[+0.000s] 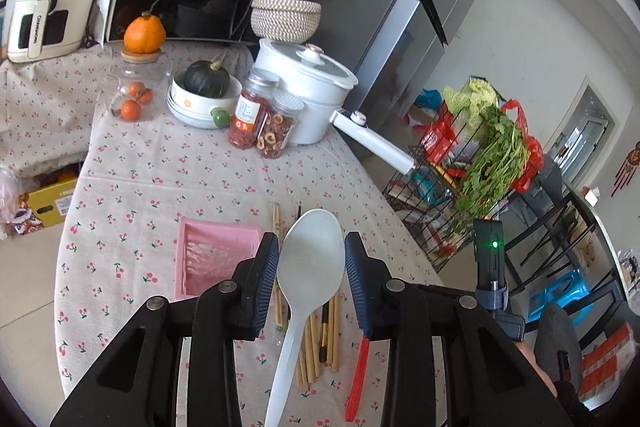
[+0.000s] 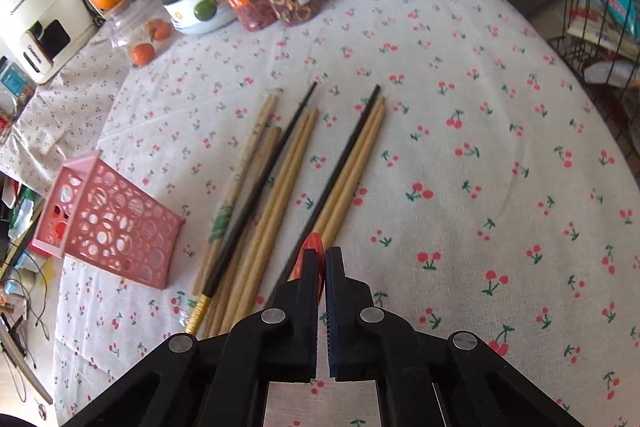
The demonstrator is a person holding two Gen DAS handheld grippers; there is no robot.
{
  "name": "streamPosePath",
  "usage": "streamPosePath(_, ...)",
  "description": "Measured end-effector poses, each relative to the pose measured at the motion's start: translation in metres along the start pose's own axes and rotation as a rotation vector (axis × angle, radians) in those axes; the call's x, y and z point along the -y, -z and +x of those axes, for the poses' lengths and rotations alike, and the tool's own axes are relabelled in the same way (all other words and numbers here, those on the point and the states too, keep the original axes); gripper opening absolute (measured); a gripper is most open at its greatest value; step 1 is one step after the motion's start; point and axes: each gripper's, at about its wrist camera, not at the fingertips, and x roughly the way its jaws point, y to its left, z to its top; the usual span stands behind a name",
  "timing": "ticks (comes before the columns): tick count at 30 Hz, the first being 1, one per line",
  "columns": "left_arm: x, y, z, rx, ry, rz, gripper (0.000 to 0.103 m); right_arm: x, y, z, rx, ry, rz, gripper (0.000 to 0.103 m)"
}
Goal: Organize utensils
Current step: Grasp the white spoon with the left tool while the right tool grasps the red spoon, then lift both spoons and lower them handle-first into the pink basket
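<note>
Spoon (image 1: pixel 310 267) points bowl-forward inside spread left claw (image 1: pixel 311 259); right claw (image 2: pixel 320 263) pinches red utensil (image 2: pixel 314 247).

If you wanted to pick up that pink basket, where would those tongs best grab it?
Probably by a wall near the open rim. The pink basket lies tipped on its side beside the chopsticks, so its perforated walls are thin enough to pinch. Come from the mouth end, one finger inside and one outside; the whole body looks too wide to straddle.
</note>
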Motion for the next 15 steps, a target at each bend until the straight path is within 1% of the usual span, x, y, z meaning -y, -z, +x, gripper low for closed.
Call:
streamPosePath(3,-0.003,-0.014,-0.014,0.115,-0.003,-0.01,0.036,-0.014,-0.001,-0.019,0.077,-0.003,-0.03,0.001)
streamPosePath(5,-0.006,-0.021,-0.019,0.209,-0.015,-0.01,0.036,-0.022,-0.002,-0.029,0.124,0.0,-0.05,0.001)
streamPosePath(9,-0.016,-0.03,-0.015,0.363,-0.022,-0.013,0.036,-0.034,-0.006,-0.038,0.195,0.013,-0.077,0.001)
streamPosePath(12,-0.023,-0.029,-0.003,0.421,-0.077,-0.001,0.036,-0.038,-0.008,-0.043,0.231,0.02,-0.076,0.001)
streamPosePath(15,-0.036,-0.028,0.013,0.421,-0.131,-0.017,0.036,-0.038,-0.01,-0.047,0.262,0.025,-0.068,0.001)
